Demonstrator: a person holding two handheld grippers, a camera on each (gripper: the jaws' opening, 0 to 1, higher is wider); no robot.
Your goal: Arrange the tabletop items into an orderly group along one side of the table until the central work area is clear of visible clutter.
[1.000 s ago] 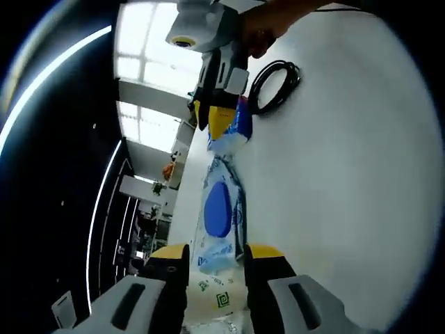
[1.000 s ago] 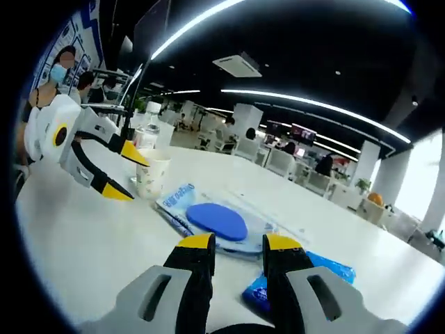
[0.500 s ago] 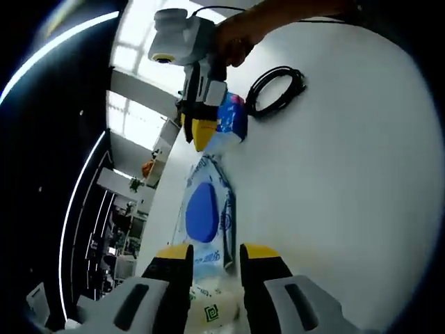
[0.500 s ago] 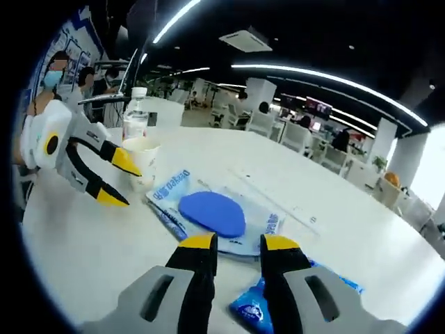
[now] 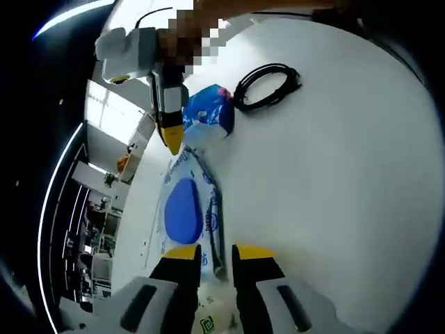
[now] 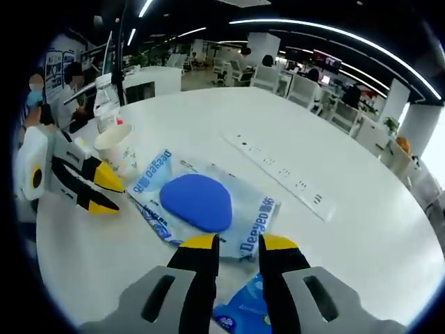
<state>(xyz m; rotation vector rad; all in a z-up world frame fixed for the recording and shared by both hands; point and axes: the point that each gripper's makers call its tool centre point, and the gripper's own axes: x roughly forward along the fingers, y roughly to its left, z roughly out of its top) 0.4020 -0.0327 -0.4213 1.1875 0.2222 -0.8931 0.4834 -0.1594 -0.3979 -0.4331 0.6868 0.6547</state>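
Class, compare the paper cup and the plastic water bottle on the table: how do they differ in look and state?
The paper cup is white, opaque and open-topped; the plastic water bottle is clear and capped. The cup is wider and shorter; the bottle is narrower and stands taller behind it. Both stand upright near the table edge, beside the left gripper.

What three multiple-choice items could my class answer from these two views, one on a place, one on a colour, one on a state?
1. Where does the paper cup stand?
A. beside the water bottle
B. on the power strip
C. on the coiled cable

2. What colour is the oval shape in the clear packet?
A. red
B. blue
C. green

3. How is the small blue pouch lying?
A. inside the cup
B. under the power strip
C. flat on the white table, near the right claw

Answers: 1 A, cup and bottle stand side by side; 2 B, the oval is plainly blue; 3 C, it lies on the tabletop beside the cable.
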